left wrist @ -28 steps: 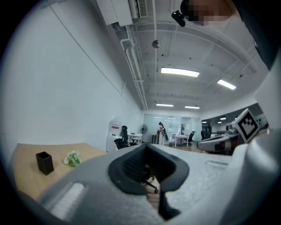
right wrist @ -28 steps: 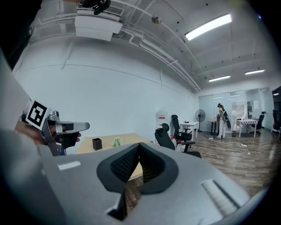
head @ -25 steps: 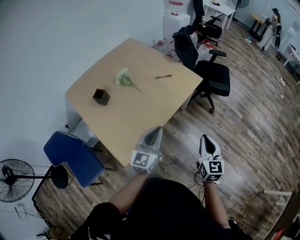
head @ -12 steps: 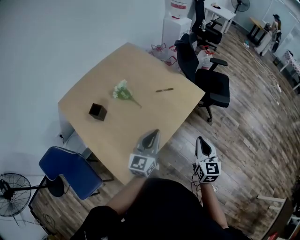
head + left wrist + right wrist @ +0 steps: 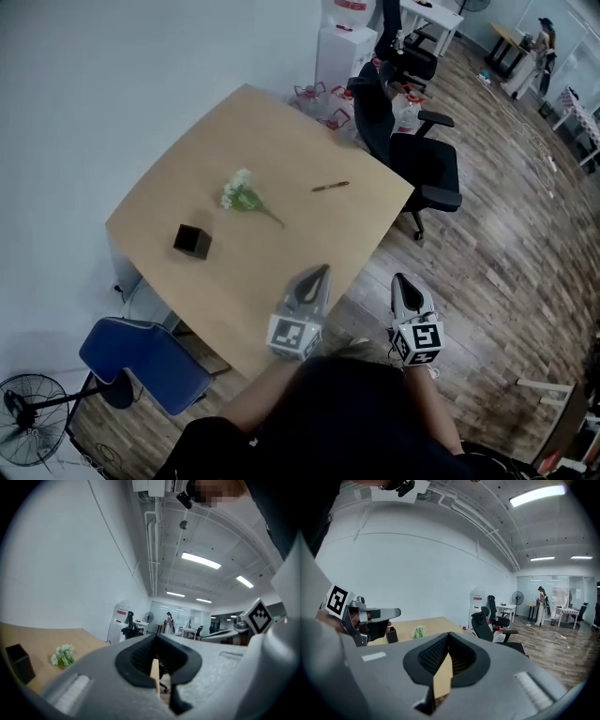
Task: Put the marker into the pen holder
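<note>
Where marker [image 5: 330, 187] lies, tan table [image 5: 272, 141], plank floor [image 5: 511, 272]

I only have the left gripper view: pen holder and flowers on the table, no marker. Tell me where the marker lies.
Observer: In the head view the marker lies flat on the table, to the right of the flowers.
Operator: Report the right tool's state.
Observer: The right gripper view shows the right tool with its jaws together and nothing between them.
Operator: Place my left tool against the table.
Observer: In the head view the left tool appears at the table's near edge, well short of the marker.
</note>
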A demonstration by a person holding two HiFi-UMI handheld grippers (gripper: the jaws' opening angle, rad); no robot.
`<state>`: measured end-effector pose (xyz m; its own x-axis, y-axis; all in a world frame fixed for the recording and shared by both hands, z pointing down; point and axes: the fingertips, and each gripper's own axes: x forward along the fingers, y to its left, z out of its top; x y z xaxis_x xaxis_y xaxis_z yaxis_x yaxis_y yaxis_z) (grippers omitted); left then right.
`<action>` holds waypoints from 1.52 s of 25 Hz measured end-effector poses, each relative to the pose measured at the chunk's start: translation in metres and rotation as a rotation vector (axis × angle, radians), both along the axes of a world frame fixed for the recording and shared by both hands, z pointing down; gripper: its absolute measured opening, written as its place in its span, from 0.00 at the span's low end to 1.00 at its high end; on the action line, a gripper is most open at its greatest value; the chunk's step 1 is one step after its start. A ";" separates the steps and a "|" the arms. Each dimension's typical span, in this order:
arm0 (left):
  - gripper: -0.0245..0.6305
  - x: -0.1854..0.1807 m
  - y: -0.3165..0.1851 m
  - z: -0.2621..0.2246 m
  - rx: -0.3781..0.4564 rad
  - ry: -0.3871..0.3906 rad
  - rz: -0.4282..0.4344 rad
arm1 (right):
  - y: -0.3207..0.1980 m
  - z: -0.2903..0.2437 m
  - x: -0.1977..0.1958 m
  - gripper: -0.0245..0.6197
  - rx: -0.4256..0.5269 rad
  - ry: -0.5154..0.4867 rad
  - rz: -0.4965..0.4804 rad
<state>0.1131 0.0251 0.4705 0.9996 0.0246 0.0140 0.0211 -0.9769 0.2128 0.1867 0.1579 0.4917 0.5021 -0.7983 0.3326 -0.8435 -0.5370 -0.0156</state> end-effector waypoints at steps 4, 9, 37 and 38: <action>0.04 0.001 -0.007 0.007 -0.005 0.006 -0.009 | -0.008 0.005 0.009 0.03 -0.007 0.000 0.002; 0.04 0.003 -0.020 0.012 -0.012 -0.005 -0.046 | -0.027 0.007 0.019 0.03 0.005 -0.002 -0.033; 0.04 0.206 -0.093 0.055 0.002 -0.202 -0.508 | -0.174 0.091 0.292 0.03 -0.044 -0.179 -0.548; 0.04 0.209 -0.093 0.057 0.000 -0.210 -0.525 | -0.179 0.095 0.297 0.03 -0.053 -0.182 -0.570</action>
<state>0.3223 -0.0683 0.5279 0.8533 -0.4757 0.2135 -0.5108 -0.8447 0.1596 0.4838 -0.0207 0.5872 -0.0690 -0.9051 0.4195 -0.9850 -0.0048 -0.1723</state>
